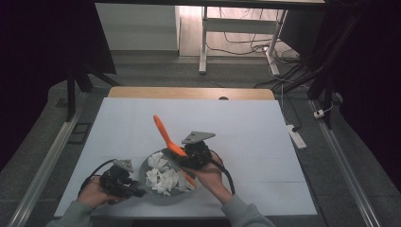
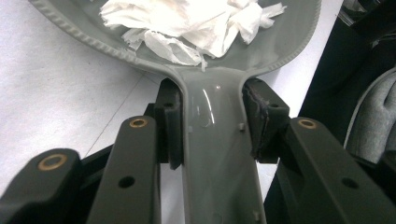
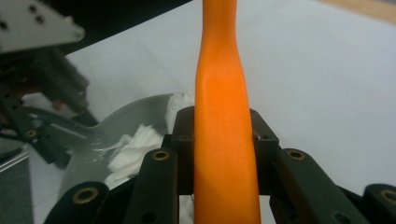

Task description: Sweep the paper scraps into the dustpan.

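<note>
Two tools pinch: left tool [image 2: 212,123] the grey dustpan [image 2: 219,154] handle, right tool [image 3: 222,135] the orange brush [image 3: 223,140], near the table [image 1: 265,142] front edge.

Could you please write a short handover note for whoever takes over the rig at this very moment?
Left claw: shut on the handle of the grey dustpan, which lies flat on the white table.
Right claw: shut on the orange brush handle; in the high view the brush slants up and away over the dustpan's right rim.
Done: a heap of torn white paper scraps lies inside the dustpan; no loose scraps show on the table around it.
Left, as it seems: lift the dustpan level and carry the scraps off; no bin is in sight.
</note>
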`<state>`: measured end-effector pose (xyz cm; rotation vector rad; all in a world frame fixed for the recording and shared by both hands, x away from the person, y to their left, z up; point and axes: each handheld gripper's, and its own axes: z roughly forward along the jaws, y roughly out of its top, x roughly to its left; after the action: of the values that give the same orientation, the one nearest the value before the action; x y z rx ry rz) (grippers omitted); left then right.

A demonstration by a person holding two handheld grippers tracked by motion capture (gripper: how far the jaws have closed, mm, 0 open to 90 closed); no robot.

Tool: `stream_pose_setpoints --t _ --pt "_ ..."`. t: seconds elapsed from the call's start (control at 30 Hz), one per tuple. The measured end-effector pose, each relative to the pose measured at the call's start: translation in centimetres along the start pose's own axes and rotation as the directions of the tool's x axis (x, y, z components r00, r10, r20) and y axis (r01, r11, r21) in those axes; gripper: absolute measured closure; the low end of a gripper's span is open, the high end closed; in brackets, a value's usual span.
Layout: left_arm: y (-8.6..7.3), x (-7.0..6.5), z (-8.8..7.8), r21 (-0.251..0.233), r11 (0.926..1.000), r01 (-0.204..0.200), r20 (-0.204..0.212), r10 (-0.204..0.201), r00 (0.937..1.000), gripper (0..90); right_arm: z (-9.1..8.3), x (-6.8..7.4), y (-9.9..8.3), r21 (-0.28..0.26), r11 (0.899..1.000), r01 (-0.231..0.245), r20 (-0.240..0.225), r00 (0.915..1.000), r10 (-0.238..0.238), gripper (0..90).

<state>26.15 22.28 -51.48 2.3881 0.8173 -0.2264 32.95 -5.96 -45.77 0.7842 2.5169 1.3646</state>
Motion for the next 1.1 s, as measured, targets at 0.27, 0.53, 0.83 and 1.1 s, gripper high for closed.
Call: stream_pose_setpoints --t 0.27,0.53,0.83,1.1 --pt "-0.1 -0.1 -0.1 -0.001 0.9999 -0.016 0.011 0.016 0.9998 61.7 -4.3 -4.1 -2.1 0.024 0.997 -0.080 0.148 0.9861 0.076 70.3" --pt "-0.3 -0.7 -0.1 0.005 0.9993 -0.037 0.022 0.037 0.9991 61.7 -6.1 -5.7 -5.5 0.085 0.984 -0.156 0.232 0.9636 0.133 70.2" --pt "-0.1 -1.5 0.1 0.014 0.9983 -0.056 0.030 0.055 0.9980 61.7 -6.0 -5.4 -7.2 0.132 0.975 -0.177 0.251 0.9578 0.140 70.3" --pt "0.7 -2.4 0.6 0.025 0.9973 -0.069 0.029 0.068 0.9972 61.7 -4.3 -3.2 -6.8 0.165 0.978 -0.125 0.236 0.9680 0.084 70.3"
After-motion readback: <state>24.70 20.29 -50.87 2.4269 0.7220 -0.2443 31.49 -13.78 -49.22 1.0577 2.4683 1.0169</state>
